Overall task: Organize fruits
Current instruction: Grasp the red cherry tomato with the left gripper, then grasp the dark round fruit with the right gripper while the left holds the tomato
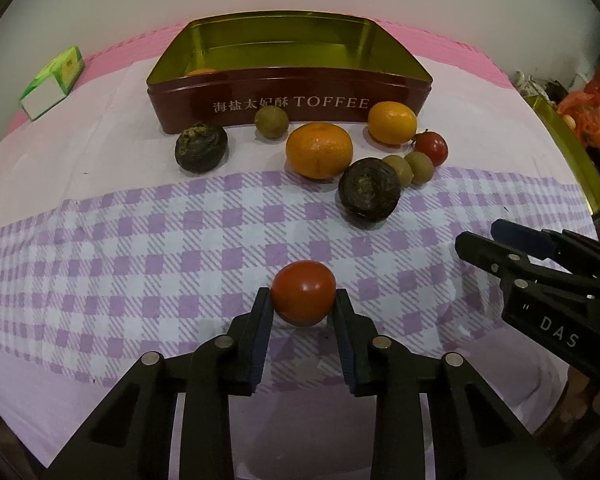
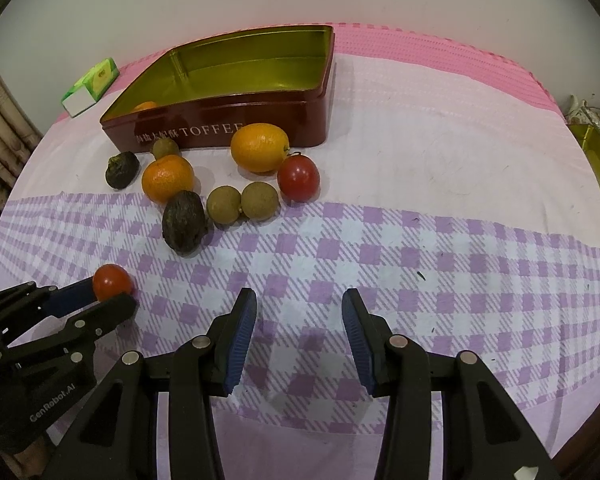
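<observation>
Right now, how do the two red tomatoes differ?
The near tomato sits between the left tool pads, which are shut on it; the far tomato lies free on the cloth.

The near tomato is alone on the purple check band; the far tomato lies beside the oranges in the fruit cluster before the toffee tin.

The far tomato shows a stem; none is visible on the near tomato.

Both are red, round and glossy.
</observation>
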Motion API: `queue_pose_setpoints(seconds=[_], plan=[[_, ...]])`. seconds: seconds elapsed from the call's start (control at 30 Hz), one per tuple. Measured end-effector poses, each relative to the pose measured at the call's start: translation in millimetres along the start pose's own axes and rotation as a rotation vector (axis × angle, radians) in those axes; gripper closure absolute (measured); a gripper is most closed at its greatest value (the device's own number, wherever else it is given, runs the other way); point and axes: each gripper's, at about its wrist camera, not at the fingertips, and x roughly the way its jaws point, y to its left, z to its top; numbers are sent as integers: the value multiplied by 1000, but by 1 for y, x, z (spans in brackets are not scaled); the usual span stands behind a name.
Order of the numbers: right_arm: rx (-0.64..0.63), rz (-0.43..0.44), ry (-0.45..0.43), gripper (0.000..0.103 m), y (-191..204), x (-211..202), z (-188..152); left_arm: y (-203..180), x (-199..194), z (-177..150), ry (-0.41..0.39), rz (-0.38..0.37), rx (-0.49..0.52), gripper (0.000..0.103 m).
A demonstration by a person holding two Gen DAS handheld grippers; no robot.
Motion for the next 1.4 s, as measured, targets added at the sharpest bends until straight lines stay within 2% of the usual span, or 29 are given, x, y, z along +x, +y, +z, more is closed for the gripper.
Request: queue_pose_setpoints(seconds=[0.57,0.93,1.17,1.4], plan=[[-32,16,6,60,10,6,-2,32,-2,-1,-29,40,-51,72],[-115,23,12,57,45,14,5,59,-4,-2,-49,35,-98,72],[-172,-12,6,54,70,24,15,78,-5,-3,-67,46,-142,72],[-174,-29,-7,53,87,34,30,81,-6,-5,-79,42,-149,72]])
